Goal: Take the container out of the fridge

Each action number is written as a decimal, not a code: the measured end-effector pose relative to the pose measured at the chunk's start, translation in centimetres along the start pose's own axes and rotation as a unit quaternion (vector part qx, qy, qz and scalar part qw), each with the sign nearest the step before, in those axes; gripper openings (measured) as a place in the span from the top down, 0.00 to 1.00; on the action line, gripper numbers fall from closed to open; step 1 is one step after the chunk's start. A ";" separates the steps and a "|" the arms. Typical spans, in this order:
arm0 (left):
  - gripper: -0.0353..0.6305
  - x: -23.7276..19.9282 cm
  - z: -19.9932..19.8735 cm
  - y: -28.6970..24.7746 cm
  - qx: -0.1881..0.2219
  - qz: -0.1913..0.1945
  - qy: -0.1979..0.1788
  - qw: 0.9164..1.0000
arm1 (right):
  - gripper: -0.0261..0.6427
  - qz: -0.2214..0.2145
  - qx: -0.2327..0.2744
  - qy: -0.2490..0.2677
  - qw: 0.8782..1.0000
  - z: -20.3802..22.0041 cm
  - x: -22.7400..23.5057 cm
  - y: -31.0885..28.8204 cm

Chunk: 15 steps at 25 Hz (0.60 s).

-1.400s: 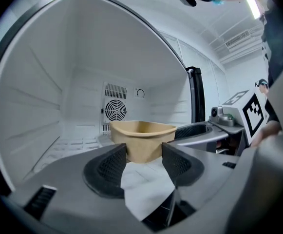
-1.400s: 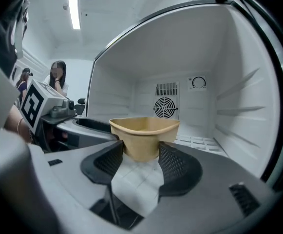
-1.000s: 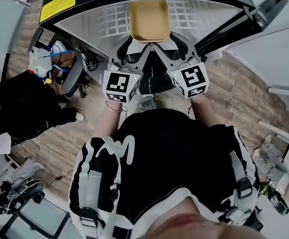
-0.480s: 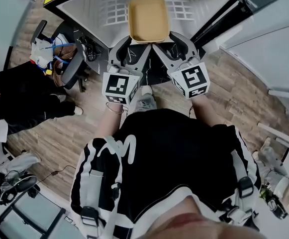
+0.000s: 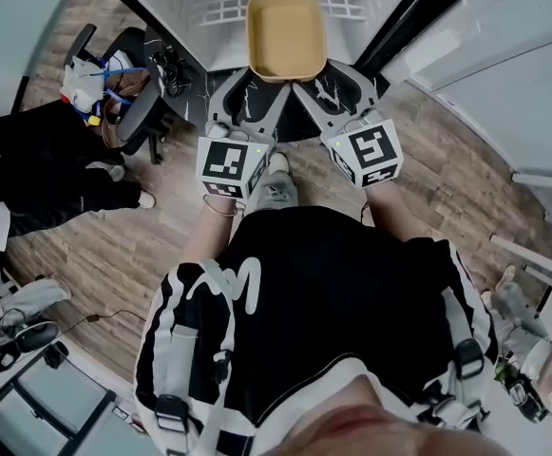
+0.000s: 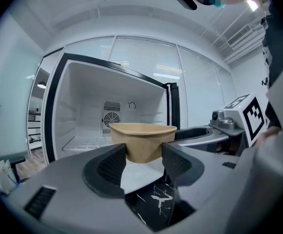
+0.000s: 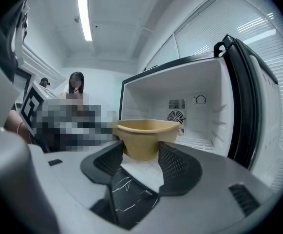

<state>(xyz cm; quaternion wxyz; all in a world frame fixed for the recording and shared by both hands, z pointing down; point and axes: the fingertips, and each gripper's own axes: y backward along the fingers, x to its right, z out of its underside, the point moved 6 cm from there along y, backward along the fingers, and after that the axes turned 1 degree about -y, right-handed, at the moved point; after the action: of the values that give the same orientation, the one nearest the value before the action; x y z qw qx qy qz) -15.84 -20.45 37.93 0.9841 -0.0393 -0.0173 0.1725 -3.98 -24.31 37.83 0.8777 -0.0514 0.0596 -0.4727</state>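
A tan, empty, rounded-rectangular container (image 5: 285,36) hangs in the air in front of the open white fridge (image 5: 214,3). My left gripper (image 5: 259,77) is shut on its near left corner and my right gripper (image 5: 314,75) on its near right corner. In the left gripper view the container (image 6: 143,139) sits wedged between the two dark pads, with the left gripper (image 6: 143,158) closed around its base. The right gripper view shows the same container (image 7: 148,136) pinched by the right gripper (image 7: 141,156). Behind it the fridge interior (image 7: 190,101) has a bare wire shelf.
The fridge door (image 7: 251,96) stands open on the right. An office chair with a bag (image 5: 114,84) and a seated person in black (image 5: 38,183) are at the left on the wooden floor. White furniture (image 5: 532,84) stands to the right. Another person (image 7: 75,89) stands farther off.
The fridge has slid toward the top of the head view while the container stays between both grippers, so the container has come farther out and away from the shelf.
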 end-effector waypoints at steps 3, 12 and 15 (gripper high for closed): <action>0.59 1.1 -0.3 1.1 0.002 -0.003 -0.001 1.000 | 0.62 -0.002 0.003 0.001 1.000 -0.2 -0.8 1.3; 0.59 4.6 -0.6 3.6 0.002 -0.008 -0.005 1.000 | 0.62 -0.007 0.011 -0.001 1.000 -0.1 -2.2 5.3; 0.59 5.5 -0.6 4.5 0.002 -0.012 -0.006 1.000 | 0.62 -0.011 0.012 -0.005 1.000 0.1 -2.8 6.2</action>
<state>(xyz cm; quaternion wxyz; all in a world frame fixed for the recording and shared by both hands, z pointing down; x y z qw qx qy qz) -12.18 -14.41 37.11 0.9861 -0.0364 -0.0229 0.1606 -0.40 -18.54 37.19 0.8732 -0.0439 0.0488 -0.4829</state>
